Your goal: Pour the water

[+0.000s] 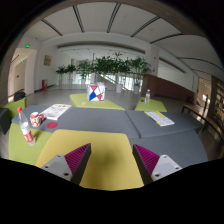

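Note:
My gripper (112,160) is open, its two fingers with magenta pads (73,157) wide apart and nothing between them. It hovers over a yellow-green table panel (110,150). Off to the left of the fingers stands a clear plastic bottle with a red cap (24,124), with a red and white cup (38,119) next to it. A second clear bottle (147,97) stands far ahead on the right part of the table. All of them are well beyond the fingers.
The table has grey and yellow-green panels (90,118). Papers (57,110) lie to the left, a sheet (160,118) to the right. A red, white and blue box (95,94) stands far ahead. Plants (105,68) line the back of the hall.

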{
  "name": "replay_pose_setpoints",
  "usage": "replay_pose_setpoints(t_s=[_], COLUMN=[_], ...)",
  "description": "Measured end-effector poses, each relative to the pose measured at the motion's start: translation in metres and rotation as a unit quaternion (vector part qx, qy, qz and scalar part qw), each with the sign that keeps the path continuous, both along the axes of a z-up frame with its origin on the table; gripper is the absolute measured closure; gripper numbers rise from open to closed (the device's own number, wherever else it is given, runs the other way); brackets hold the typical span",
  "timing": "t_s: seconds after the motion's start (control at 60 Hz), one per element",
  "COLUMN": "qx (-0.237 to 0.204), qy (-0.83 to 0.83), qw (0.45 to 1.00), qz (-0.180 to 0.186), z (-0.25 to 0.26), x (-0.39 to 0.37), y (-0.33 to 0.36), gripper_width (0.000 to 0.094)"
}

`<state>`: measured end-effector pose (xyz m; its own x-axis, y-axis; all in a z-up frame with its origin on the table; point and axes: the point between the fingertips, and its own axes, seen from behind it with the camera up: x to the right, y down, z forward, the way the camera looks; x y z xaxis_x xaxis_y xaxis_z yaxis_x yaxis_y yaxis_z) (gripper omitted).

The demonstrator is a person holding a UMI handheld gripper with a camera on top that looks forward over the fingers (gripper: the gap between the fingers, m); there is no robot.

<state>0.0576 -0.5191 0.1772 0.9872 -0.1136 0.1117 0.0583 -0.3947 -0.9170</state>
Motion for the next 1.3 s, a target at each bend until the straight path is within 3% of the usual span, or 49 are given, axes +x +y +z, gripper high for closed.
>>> replay_pose_setpoints(t_s=[0.417,0.567,0.75,0.95,1.3], qx=[0.000,-0.006,0.001,-0.001,0.016], qy=[-0.044,-0.048,-0.018,0.016,0.022], qw=[0.999,0.997,0.995,0.991,0.993], qz=[0.019,0.053,0.102,0.136,0.113], z=[0.004,0.000,-0.009,-0.035,-0.086], x=[-0.029,-0.104,-0.249,-0.378,-0.454], y=[-0.017,-0.026,-0.026,0.009,0.126], gripper_width=[0.0078,0.0077,0.0080,0.0078,0.0090])
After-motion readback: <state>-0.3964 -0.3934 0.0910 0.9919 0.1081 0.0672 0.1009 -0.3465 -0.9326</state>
